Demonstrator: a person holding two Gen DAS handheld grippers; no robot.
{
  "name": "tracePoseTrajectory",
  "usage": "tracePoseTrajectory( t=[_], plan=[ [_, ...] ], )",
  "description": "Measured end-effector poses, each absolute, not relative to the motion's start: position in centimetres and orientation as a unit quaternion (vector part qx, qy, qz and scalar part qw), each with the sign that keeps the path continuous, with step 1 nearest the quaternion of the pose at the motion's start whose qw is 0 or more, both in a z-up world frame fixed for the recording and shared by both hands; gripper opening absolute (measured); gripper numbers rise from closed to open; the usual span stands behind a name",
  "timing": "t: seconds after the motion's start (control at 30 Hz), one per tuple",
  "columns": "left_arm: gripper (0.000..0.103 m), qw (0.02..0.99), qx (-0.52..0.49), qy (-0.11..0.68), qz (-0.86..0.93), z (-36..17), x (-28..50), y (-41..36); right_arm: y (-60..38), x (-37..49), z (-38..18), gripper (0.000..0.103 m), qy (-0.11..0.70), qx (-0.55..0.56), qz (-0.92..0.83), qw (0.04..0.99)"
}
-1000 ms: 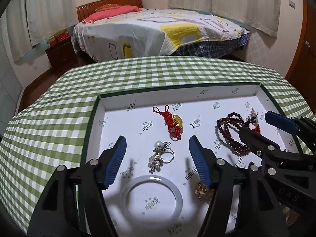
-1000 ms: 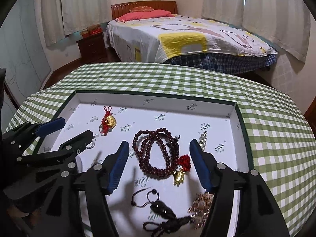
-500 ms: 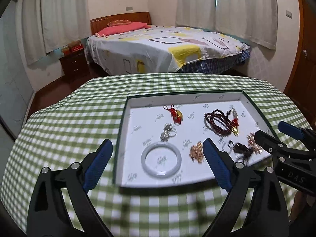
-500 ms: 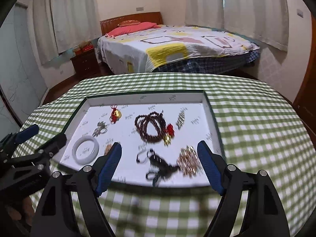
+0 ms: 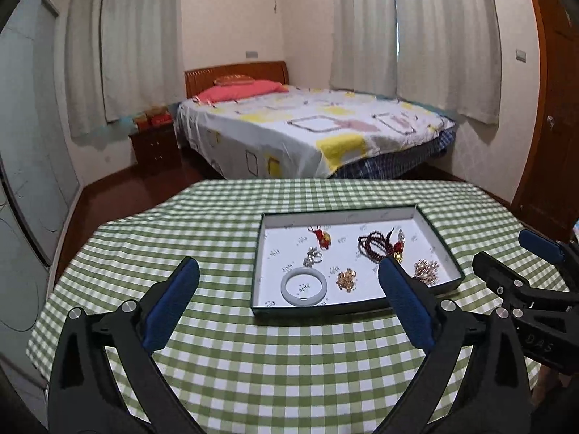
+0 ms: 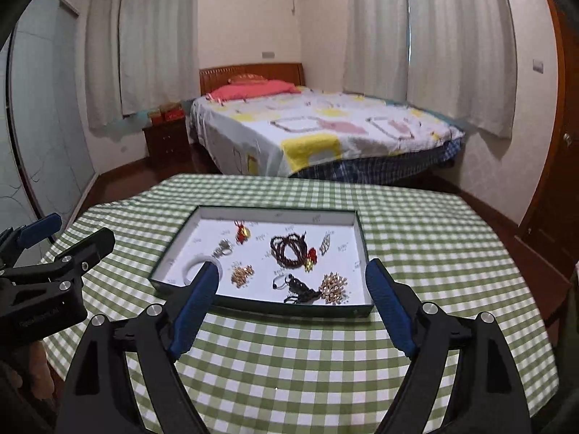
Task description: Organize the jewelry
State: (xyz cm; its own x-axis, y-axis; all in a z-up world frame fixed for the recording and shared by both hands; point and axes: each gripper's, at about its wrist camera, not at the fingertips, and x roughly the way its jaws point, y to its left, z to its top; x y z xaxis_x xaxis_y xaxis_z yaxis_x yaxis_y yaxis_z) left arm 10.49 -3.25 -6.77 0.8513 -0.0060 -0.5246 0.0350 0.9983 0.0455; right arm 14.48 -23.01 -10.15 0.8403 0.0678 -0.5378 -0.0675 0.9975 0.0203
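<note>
Left wrist view: left gripper and right gripper, fingers apart and just opened wider, hold nothing; the jewelry tray lies ahead, below both, nearer neither.

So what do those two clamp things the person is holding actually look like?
Both the left gripper and the right gripper are black plastic with two angled fingers, blue ribbed pads on the inner faces, and silver rivets. Faint raised lettering marks their sides.

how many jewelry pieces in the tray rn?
8. Back: red knot charm, dark bead strand, silver pendant. Middle: silver ring. Front: white bangle, partly behind a gripper finger; small gold cluster; black cord piece; gold brooch.
</note>
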Motion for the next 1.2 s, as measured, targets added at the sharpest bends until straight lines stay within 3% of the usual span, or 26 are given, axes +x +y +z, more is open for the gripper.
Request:
tracePoseTrajectory(
  t=[0.43, 1.2],
  plan=[
    [0.097, 0.973, 0.018, 0.231, -0.008, -3.0, 5.5, -2.9, -22.9, 10.0, -6.6, 0.081, 0.23, -0.004, 0.032, 0.973],
    [0.097, 0.973, 0.016, 0.231, -0.003, -3.1, 4.6, -2.0, -23.2, 9.0, -6.0, 0.081, 0.221, -0.007, 0.028, 0.975]
  ],
)
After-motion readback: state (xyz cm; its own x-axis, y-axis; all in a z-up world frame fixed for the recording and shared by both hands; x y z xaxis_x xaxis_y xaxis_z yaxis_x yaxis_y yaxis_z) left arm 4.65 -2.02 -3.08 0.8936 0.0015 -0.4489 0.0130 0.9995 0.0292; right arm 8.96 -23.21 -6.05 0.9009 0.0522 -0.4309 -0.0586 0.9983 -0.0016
